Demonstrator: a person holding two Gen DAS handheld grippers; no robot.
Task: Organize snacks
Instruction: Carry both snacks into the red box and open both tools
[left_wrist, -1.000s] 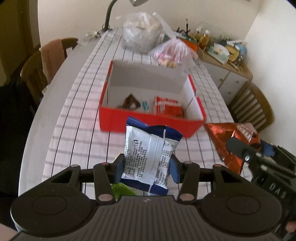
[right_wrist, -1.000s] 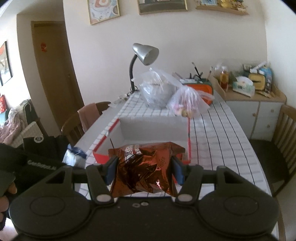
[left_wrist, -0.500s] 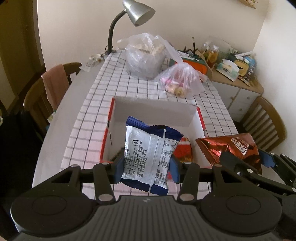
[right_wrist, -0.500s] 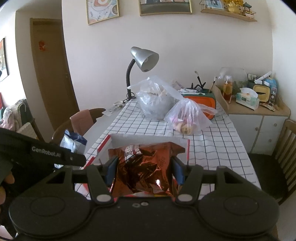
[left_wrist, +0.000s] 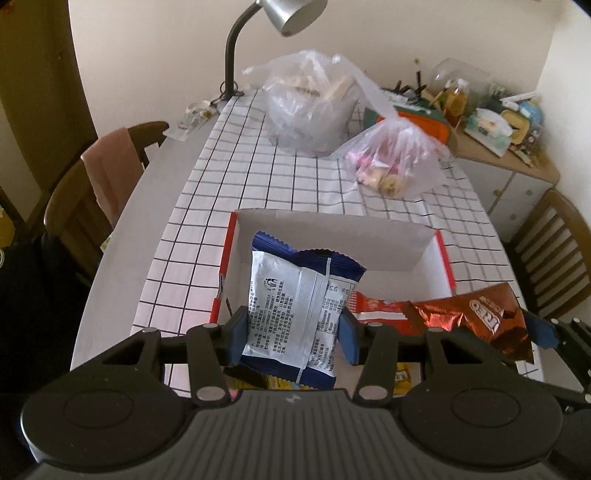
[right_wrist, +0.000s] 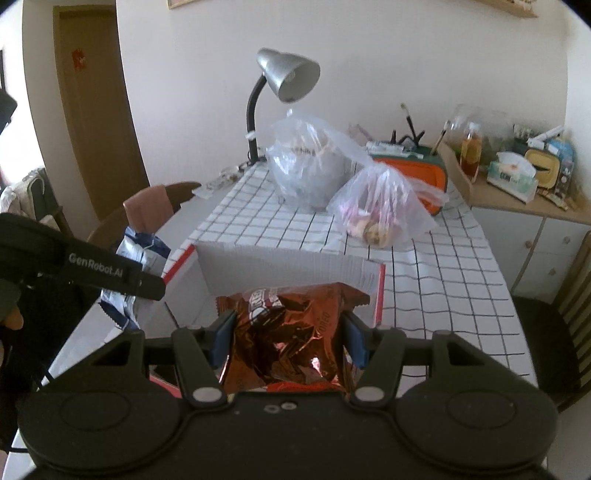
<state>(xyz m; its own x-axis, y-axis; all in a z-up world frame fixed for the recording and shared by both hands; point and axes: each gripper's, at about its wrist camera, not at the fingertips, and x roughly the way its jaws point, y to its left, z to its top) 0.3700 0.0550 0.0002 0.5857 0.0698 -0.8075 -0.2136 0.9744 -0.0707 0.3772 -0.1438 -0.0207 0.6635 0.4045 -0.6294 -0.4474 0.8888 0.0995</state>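
Carrying two snacks over the box, your left gripper pinches the blue packet, your right gripper the brown packet. Next, lower both into the box, then spread the jaws.

Both grippers are the same matte black plastic build: a ribbed housing at the near edge, two big round discs either side, and linkage arms dotted with silver screw heads running out to blue pads on the jaws. The left gripper, seen side-on from the right wrist camera, has "GenRobot.AI" printed in white along its black finger. The right gripper body has two small round holes near its middle.
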